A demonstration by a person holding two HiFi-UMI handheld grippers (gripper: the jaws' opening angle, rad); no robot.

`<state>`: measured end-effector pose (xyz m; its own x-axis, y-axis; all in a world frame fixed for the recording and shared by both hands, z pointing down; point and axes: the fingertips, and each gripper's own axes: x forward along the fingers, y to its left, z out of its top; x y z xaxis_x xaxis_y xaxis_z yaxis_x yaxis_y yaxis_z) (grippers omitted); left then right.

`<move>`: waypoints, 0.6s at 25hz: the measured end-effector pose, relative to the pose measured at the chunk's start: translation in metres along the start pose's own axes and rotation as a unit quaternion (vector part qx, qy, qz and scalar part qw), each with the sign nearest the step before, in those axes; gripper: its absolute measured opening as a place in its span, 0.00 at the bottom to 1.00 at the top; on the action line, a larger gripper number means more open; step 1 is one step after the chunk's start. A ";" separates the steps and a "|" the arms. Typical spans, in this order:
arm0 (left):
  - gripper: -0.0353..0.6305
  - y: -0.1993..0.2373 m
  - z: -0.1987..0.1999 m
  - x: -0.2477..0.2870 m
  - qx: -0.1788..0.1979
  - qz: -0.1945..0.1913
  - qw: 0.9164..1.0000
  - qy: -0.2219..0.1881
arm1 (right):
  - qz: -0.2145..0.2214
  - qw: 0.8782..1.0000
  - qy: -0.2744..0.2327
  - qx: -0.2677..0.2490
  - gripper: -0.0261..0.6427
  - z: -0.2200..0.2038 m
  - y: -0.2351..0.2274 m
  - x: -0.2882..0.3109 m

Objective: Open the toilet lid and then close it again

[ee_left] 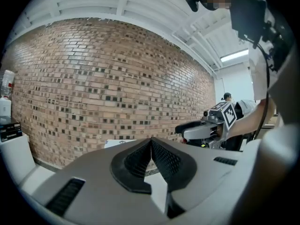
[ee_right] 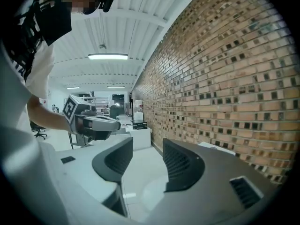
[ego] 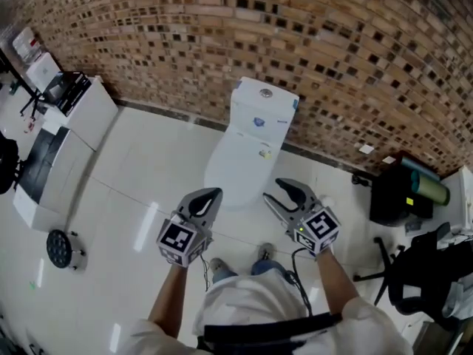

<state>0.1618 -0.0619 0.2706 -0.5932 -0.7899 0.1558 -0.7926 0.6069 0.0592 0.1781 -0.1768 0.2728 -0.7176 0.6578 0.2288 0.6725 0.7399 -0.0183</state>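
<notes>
Closest to me, my left gripper has its jaws pressed together at the tips with nothing between them. My right gripper beside it stands about half open, also empty. Both hang in the air above the white floor, touching nothing. Just beyond them the toilet lid lies flat, closed over the bowl. Behind it the cistern sits against the brick wall.

Toilet mostly hidden behind left gripper
</notes>
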 end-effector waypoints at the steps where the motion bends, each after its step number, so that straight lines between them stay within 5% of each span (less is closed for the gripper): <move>1: 0.05 -0.001 0.001 0.000 -0.002 0.002 1.000 0.000 | -0.003 1.000 -0.001 0.000 0.34 0.000 -0.001 -0.003; 10: 0.04 -0.008 -0.008 0.006 -0.044 -0.016 0.999 0.020 | -0.006 1.000 0.006 -0.005 0.34 0.000 -0.008 -0.006; 15: 0.05 -0.010 -0.007 0.002 -0.037 -0.007 0.999 0.008 | 0.001 1.000 0.010 -0.010 0.34 -0.001 -0.003 -0.002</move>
<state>0.1696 -0.0685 0.2772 -0.5795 -0.7970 0.1705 -0.7877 0.6014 0.1340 0.1779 -0.1800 0.2731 -0.7131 0.6560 0.2473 0.6773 0.7357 0.0015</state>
